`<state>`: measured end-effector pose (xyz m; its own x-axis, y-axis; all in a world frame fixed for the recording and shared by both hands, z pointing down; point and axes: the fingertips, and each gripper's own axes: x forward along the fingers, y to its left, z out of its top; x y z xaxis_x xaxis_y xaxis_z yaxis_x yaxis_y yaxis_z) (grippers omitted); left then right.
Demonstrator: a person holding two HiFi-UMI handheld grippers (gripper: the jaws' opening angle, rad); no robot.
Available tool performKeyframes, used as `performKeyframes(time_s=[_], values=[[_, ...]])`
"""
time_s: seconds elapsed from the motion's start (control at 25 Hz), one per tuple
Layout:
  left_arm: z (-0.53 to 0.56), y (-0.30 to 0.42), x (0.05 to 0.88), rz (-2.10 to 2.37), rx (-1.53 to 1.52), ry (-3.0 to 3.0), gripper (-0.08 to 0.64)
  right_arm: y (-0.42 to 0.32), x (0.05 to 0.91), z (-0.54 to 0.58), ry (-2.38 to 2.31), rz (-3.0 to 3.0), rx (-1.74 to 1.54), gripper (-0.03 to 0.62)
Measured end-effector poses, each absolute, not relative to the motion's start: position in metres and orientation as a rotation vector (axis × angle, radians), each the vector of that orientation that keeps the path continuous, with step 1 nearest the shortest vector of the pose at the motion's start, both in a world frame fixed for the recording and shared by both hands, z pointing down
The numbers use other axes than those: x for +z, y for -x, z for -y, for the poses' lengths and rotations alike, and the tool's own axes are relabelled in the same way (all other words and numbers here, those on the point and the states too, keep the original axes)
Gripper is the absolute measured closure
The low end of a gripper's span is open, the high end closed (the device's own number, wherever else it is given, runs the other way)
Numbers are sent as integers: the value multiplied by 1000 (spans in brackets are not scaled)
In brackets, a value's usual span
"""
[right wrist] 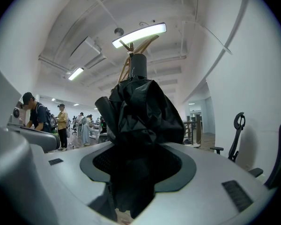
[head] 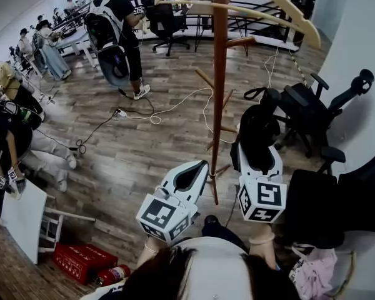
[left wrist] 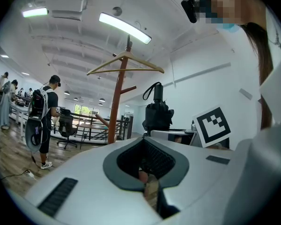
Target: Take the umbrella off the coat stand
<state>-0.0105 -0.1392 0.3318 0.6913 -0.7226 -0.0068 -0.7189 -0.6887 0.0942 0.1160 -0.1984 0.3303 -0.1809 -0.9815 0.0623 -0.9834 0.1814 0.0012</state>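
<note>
One large room with a wood floor (head: 131, 142) fills the head view, with people at desks along its far left side. One person with a backpack (head: 115, 24) stands on the floor further back.

A tall wooden coat stand (head: 219, 74) rises in the middle, with a wooden hanger across its top and short pegs down its pole. A black office chair (head: 312, 114) stands to its right, by the white wall. A white cable (head: 175, 108) snakes over the floor behind the stand.

Both grippers are held level in front of the person, low in the head view.

The right gripper (head: 260, 152) has its jaws spread wide and pressed on a folded black umbrella (head: 259, 127). The umbrella stands upright in the jaws, just right of the stand's pole and apart from it. In the right gripper view the bunched black fabric (right wrist: 140, 111) fills the gap between the jaws. In the left gripper view the umbrella's strap loop seems clear of the nearest peg.

The left gripper (head: 189, 177) is beside it, left of the pole. Its jaws stand apart with nothing between them.
</note>
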Motion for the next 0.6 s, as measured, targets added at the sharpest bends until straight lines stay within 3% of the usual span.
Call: performKeyframes(time_s=[0.6], values=[[85, 29, 341, 1189, -57, -2805, 551, -102, 336, 142, -2002, 2368, 67, 351]])
